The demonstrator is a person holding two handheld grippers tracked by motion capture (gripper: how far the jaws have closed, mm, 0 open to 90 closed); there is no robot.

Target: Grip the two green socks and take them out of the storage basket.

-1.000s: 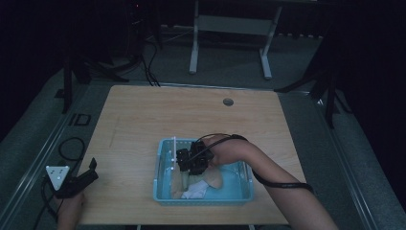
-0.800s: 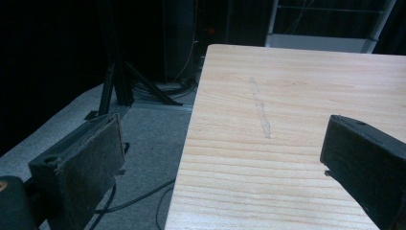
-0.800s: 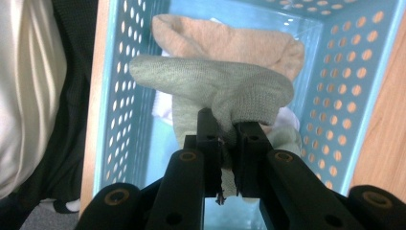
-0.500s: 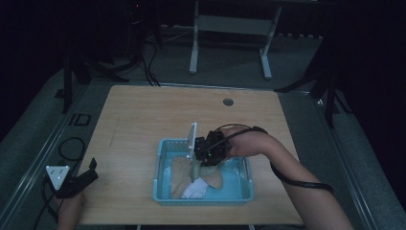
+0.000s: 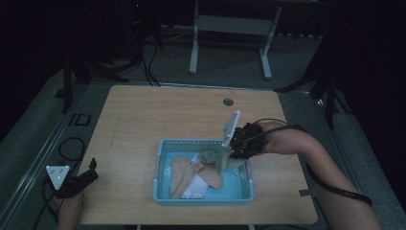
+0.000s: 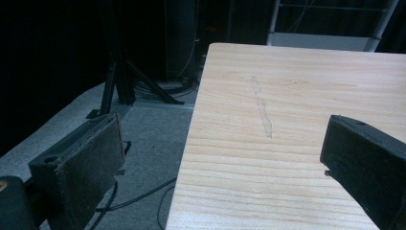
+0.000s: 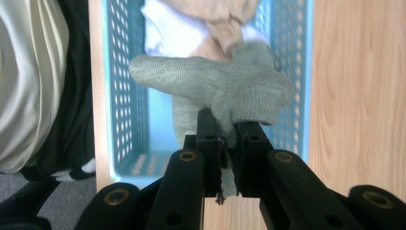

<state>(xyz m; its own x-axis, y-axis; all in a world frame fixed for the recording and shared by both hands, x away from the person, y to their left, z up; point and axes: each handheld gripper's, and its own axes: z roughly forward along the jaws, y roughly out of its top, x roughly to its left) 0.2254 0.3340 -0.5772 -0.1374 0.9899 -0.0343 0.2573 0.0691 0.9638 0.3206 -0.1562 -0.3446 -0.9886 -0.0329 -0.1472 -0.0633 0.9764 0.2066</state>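
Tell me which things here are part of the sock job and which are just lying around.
In the job:
grey-green sock, clamped in the right gripper
blue basket
beige socks
white sock

Lying about:
left gripper, jaws open, idle
floor cable
stand legs

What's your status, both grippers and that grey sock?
Right gripper shut on grey knit sock, above blue plastic basket. Left gripper open, idle at table edge. Nothing blocking.

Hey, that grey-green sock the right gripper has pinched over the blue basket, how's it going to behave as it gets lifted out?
Probably floppy: the grey-green sock folds and droops around the right gripper, whose jaws are shut on it. Likely light, since a small pinch carries it. Its knit looks grippy, so slipping seems unlikely, though it may drag on the other socks in the blue basket.
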